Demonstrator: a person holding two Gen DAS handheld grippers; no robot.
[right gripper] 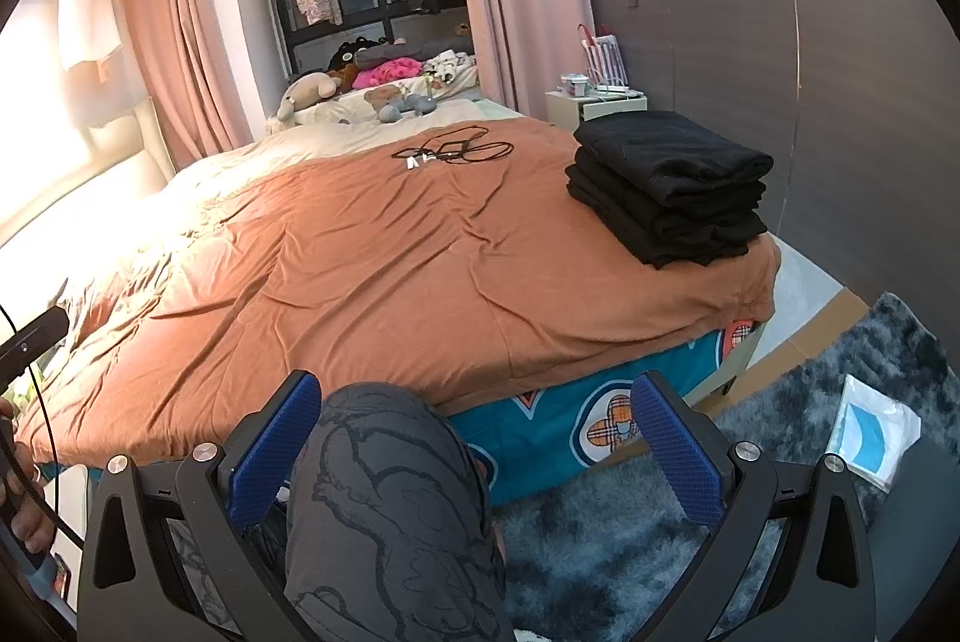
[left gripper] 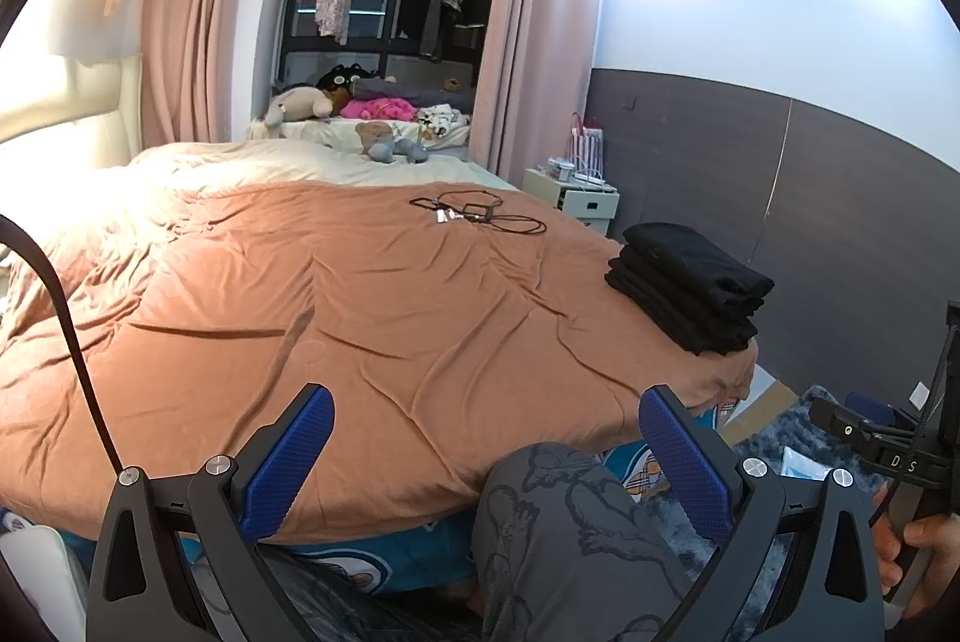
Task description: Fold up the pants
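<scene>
A stack of folded black pants (left gripper: pixel 690 285) sits on the right corner of the bed, on the orange-brown cover (left gripper: pixel 360 318); it also shows in the right wrist view (right gripper: pixel 669 183). My left gripper (left gripper: pixel 486 453) is open and empty, held at the near edge of the bed, well short of the stack. My right gripper (right gripper: pixel 474 441) is open and empty, held lower in front of the bed edge. The person's knee in grey printed trousers (right gripper: pixel 390 498) sits between the right gripper's fingers (right gripper: pixel 276 447). The right gripper's body shows at the right edge of the left wrist view (left gripper: pixel 870 444).
A tangle of black cable with small white items (left gripper: pixel 480 213) lies on the far middle of the bed. Soft toys (left gripper: pixel 372 114) lie beyond the bed by the window. A white nightstand (left gripper: pixel 576 198) stands at the right. A shaggy blue-grey rug (right gripper: pixel 750 462) with a white bag (right gripper: pixel 870 429) covers the floor.
</scene>
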